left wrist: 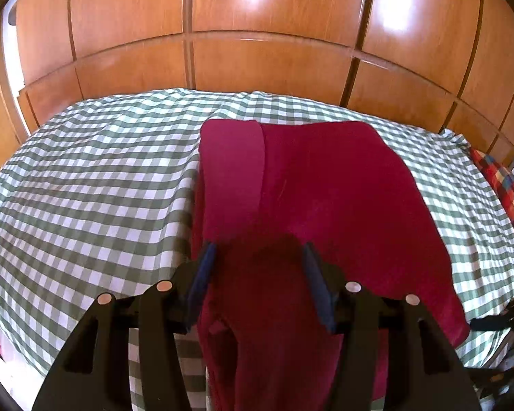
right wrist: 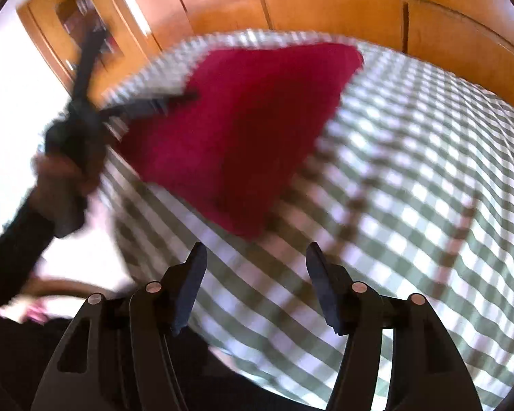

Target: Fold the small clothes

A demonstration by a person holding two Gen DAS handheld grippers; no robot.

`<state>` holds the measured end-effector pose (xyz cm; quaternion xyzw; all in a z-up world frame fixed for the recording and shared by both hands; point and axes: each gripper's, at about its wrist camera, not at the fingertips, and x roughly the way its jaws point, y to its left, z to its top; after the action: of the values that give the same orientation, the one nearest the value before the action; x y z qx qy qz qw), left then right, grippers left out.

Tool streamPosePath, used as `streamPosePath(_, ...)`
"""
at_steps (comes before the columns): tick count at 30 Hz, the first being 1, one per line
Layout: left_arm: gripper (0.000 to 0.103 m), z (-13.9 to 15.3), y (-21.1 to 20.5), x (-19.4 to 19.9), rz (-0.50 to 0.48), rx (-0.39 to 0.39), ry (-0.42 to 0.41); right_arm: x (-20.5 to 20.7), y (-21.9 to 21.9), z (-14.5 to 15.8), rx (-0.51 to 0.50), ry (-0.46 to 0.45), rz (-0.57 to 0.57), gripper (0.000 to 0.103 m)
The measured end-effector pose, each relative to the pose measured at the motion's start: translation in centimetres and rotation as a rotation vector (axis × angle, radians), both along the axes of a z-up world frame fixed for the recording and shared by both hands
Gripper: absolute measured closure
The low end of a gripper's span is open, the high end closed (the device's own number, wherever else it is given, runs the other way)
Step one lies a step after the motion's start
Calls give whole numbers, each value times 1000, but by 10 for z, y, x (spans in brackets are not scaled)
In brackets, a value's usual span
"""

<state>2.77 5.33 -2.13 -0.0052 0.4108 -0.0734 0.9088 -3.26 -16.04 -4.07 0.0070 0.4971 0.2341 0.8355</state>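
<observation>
A dark red garment (left wrist: 308,178) lies folded on the bed, with a narrow flap (left wrist: 229,171) turned over along its left side. My left gripper (left wrist: 258,245) hovers over its near end, open, the cloth showing below the gap and neither pad pressing on it. In the right wrist view the same garment (right wrist: 243,120) sits blurred at centre, and the left gripper (right wrist: 174,99) reaches over its left edge, held by a hand (right wrist: 61,171) in a dark sleeve. My right gripper (right wrist: 255,245) is open above bare sheet just short of the garment's near corner, nothing between its fingers.
The bed wears a green and white checked sheet (left wrist: 85,188) (right wrist: 411,171). Wooden wardrobe doors (left wrist: 257,34) (right wrist: 325,0) stand right behind it. A multicoloured checked cloth (left wrist: 503,185) lies at the bed's right edge.
</observation>
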Motion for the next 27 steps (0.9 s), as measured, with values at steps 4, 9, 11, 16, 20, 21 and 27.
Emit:
streamPosePath(4, 50, -2, -1, -1, 2, 8, 2, 21, 0, 21, 123, -73, -46, 44)
streamPosePath(9, 49, -4, -1, -3, 9, 10, 8, 52, 19, 2, 139, -44, -57, 44)
streamPosePath(11, 48, -6, 0, -4, 12, 9, 13, 58, 30, -17, 69, -12, -58, 44)
streamPosePath(16, 44, -14, 4, -4, 14, -22, 36, 52, 21, -40, 124, 14, -102, 43)
streamPosePath(20, 43, -14, 5, -5, 17, -41, 29, 49, 17, -43, 149, 8, -115, 41)
streamPosePath(21, 43, -14, 5, -5, 19, -43, 28, 48, 17, -44, 146, 4, -113, 41)
streamPosePath(27, 40, -14, 10, -7, 31, -44, 23, 52, 18, -46, 148, -6, -115, 37)
